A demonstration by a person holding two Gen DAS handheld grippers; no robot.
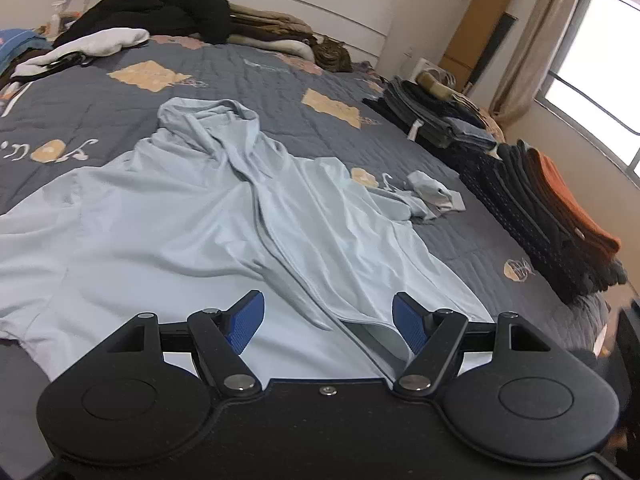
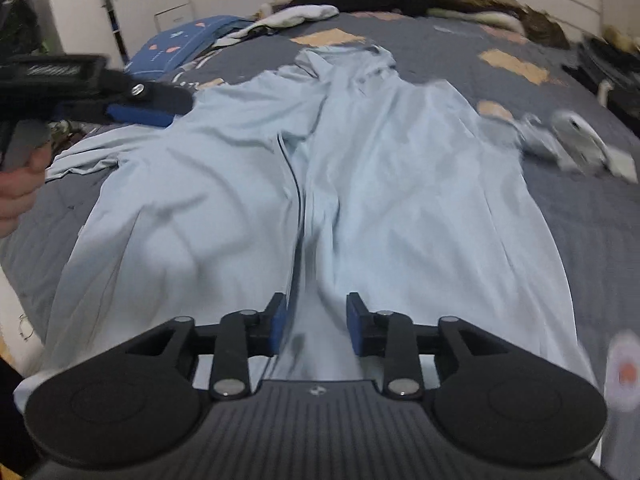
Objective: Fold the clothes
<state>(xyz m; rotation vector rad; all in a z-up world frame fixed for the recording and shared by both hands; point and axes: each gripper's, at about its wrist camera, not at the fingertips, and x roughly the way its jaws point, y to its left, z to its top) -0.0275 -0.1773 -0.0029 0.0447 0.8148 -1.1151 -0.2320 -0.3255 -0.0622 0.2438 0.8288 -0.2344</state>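
A light blue hooded zip jacket point(image 1: 192, 216) lies spread front-up on the grey quilted bed point(image 1: 100, 108), hood toward the headboard. My left gripper point(image 1: 328, 320) hovers open over the jacket's near hem, its blue pads wide apart with nothing pressed between them. In the right wrist view the jacket point(image 2: 400, 184) fills the middle, its zip running toward me. My right gripper point(image 2: 316, 320) stands low over the hem by the zip, pads partly apart, cloth below and not pinched. The left gripper point(image 2: 160, 110), held by a hand point(image 2: 20, 192), shows at the upper left over a sleeve.
Folded stacks line the bed's right side: dark and orange clothes point(image 1: 560, 216) and grey ones point(image 1: 440, 120). A small crumpled light blue piece point(image 1: 432, 196) lies beside the jacket. A black pile point(image 1: 160, 12) and white garment point(image 1: 104, 42) sit near the headboard. A window point(image 1: 600, 60) is at the right.
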